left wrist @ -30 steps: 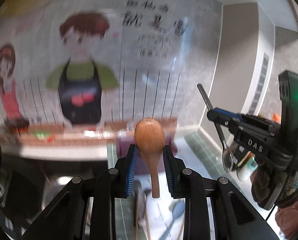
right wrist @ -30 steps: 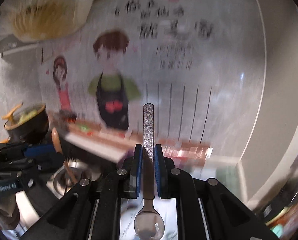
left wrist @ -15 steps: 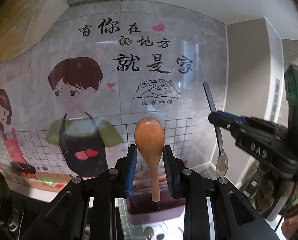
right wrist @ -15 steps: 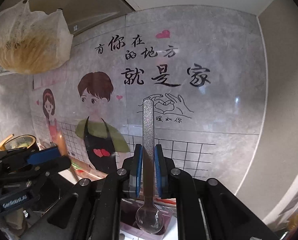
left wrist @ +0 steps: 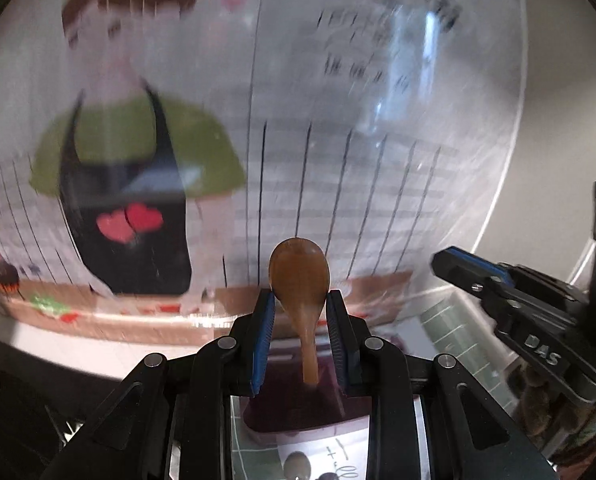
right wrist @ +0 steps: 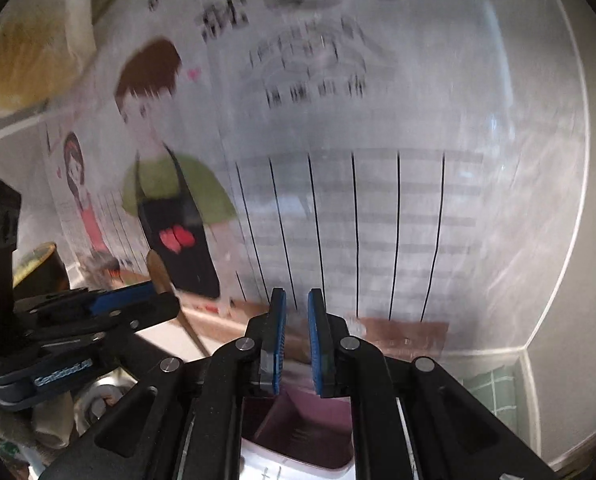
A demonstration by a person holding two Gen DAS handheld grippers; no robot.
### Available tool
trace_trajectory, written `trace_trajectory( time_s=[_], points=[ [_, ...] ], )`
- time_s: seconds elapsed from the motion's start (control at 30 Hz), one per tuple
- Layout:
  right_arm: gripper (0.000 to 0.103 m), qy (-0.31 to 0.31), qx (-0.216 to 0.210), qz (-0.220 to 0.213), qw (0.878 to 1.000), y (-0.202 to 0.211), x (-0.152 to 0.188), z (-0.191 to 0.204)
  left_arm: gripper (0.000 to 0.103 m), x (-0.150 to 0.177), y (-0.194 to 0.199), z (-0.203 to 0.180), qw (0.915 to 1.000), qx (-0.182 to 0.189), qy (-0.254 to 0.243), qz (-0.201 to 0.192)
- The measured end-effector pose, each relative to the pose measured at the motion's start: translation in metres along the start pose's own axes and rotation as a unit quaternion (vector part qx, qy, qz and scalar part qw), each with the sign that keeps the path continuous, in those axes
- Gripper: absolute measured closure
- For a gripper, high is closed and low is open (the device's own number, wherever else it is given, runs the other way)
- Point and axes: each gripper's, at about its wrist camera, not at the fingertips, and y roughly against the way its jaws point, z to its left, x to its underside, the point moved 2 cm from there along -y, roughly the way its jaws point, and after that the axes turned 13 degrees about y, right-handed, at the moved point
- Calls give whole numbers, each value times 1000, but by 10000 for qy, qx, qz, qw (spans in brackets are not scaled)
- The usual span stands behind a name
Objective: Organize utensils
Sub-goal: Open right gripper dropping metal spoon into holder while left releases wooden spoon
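The tiled wall [left wrist: 377,160] with its cartoon cook fills most of what I see from both wrists, smeared by motion blur, with a brown painted band along its foot. On the right-wrist feed a pale bag [right wrist: 26,60] of something yellowish hangs at top left, and a dark pot [right wrist: 34,264] with a yellow rim sits far left behind the other rig. Low in the centre and close to me is the pink bin [right wrist: 309,428], just below and beyond the right gripper [right wrist: 296,294]. From the left wrist the same bin [left wrist: 282,408] looks darker and sits under the left gripper [left wrist: 299,300], with a sheet of white paper at its near edge. My left jaws are clamped on the wooden spoon [left wrist: 299,276]. Its bowl stands upright above the blue pads, its handle points down toward the bin, and from the right wrist it [right wrist: 158,272] leans out of that gripper at the left. My right jaws are drawn nearly together, leaving only a narrow slit between the pads, with nothing in it. From the left wrist that gripper [left wrist: 457,264] juts in from the right.
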Motion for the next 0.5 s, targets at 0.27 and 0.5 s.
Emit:
trace_trajectory(
  time_s=[0.27, 0.5],
  points=[
    [93, 251, -275, 679, 9970, 3, 40, 2, 76, 22, -5, 11, 9997, 96, 145, 171],
    [93, 583, -386, 1028, 9922, 30, 78, 28, 76, 30, 37, 11, 9999, 119, 99, 22]
  ],
)
